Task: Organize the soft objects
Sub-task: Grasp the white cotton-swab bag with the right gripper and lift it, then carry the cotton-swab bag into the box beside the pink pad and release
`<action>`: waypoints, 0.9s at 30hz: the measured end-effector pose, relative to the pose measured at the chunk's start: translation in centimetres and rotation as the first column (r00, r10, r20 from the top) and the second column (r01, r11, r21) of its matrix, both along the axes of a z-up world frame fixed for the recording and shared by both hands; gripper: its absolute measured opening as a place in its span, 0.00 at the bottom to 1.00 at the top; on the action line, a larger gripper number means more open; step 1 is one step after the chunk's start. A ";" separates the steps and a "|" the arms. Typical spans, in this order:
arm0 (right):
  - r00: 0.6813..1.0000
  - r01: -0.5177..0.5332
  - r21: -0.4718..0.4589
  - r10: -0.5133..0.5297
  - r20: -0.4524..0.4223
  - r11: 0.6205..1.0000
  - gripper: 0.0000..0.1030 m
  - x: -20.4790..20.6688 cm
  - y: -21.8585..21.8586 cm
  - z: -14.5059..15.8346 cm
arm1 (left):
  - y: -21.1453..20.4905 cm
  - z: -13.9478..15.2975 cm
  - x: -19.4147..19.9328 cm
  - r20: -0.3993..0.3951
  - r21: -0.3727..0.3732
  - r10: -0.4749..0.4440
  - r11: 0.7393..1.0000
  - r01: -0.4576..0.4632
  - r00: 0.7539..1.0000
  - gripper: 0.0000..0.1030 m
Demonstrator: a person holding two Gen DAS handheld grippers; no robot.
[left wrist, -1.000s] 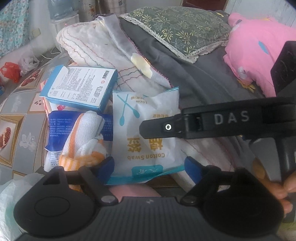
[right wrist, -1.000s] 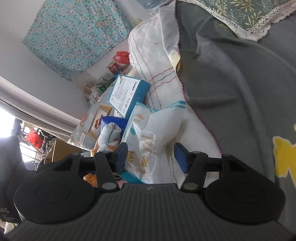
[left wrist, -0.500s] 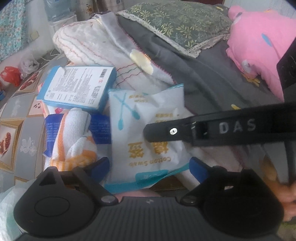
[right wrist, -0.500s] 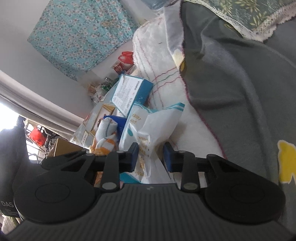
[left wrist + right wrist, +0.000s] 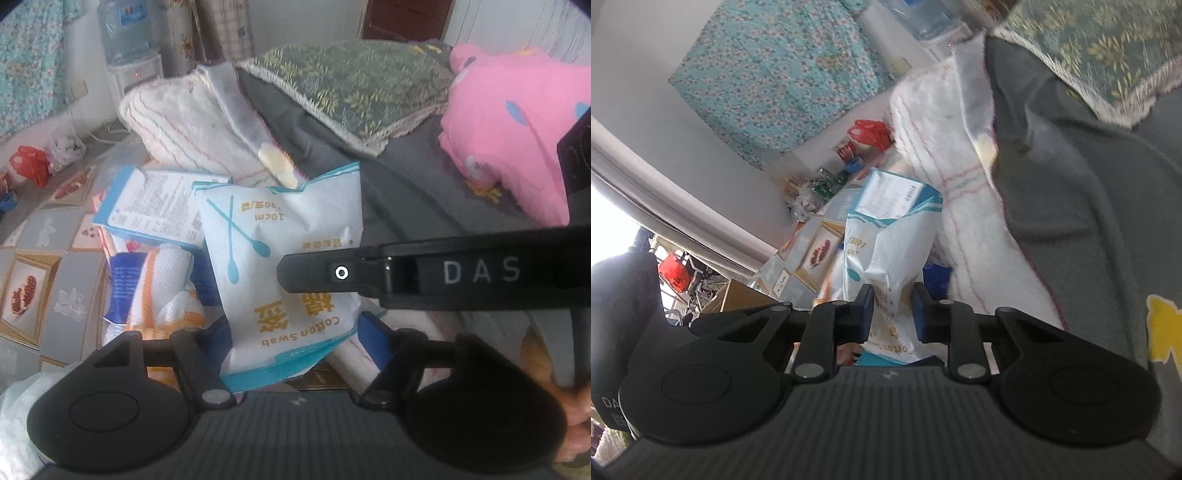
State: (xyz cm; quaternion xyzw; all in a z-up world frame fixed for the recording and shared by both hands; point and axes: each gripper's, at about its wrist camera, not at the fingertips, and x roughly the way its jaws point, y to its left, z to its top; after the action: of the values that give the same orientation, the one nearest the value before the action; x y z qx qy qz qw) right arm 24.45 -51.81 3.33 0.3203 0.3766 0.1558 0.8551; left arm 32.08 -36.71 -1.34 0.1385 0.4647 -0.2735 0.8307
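Item: cotton swab bag (image 5: 284, 258), white and teal, printed "Cotton Swab" and "10cm". It stands between the blue pads of your left gripper (image 5: 295, 332), whose jaws are closing but not visibly pressing it. Your right gripper (image 5: 893, 314), marked "DAS" in the left view, has narrow, closing jaws pinching the bag's side. Beside the bag: blue-white box (image 5: 147, 206), orange-striped towel (image 5: 162, 291). Left view alone shows the pink plush (image 5: 517, 133); right view alone shows the floral curtain (image 5: 775, 74).
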 end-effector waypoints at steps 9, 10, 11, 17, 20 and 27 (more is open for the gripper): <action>0.996 0.004 -0.043 0.000 0.092 0.999 0.20 -3.8 1.9 5.9 | 2.2 4.7 -3.9 0.085 -0.077 -0.008 0.997 0.015 0.996 0.64; 0.995 0.002 -0.049 0.003 0.102 0.999 0.20 -4.2 2.2 6.6 | 2.6 5.3 -4.3 0.095 -0.087 -0.008 0.996 0.016 0.995 0.64; 0.993 0.000 -0.058 0.007 0.114 0.998 0.20 -4.6 2.7 7.4 | 3.0 5.8 -4.7 0.105 -0.096 -0.007 0.995 0.017 0.994 0.64; 0.982 -0.043 -0.099 0.060 0.179 0.994 0.20 -6.8 6.7 12.2 | 7.0 9.5 -7.4 0.163 -0.147 0.029 0.989 -0.005 0.986 0.63; 0.971 -0.092 -0.112 0.114 0.210 0.990 0.20 -7.3 10.2 14.6 | 10.4 11.4 -8.8 0.197 -0.159 0.078 0.986 -0.046 0.977 0.63; 0.916 -0.285 -0.110 0.305 0.260 0.952 0.20 -6.4 21.4 18.3 | 21.3 14.7 -11.4 0.247 -0.171 0.263 0.959 -0.225 0.933 0.63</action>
State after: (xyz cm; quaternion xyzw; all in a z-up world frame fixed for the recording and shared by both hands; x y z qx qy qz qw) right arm 18.04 -30.39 21.65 0.2050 0.3038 0.3126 0.8764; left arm 20.73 -15.40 13.33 0.0565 0.3418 -0.1791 0.9208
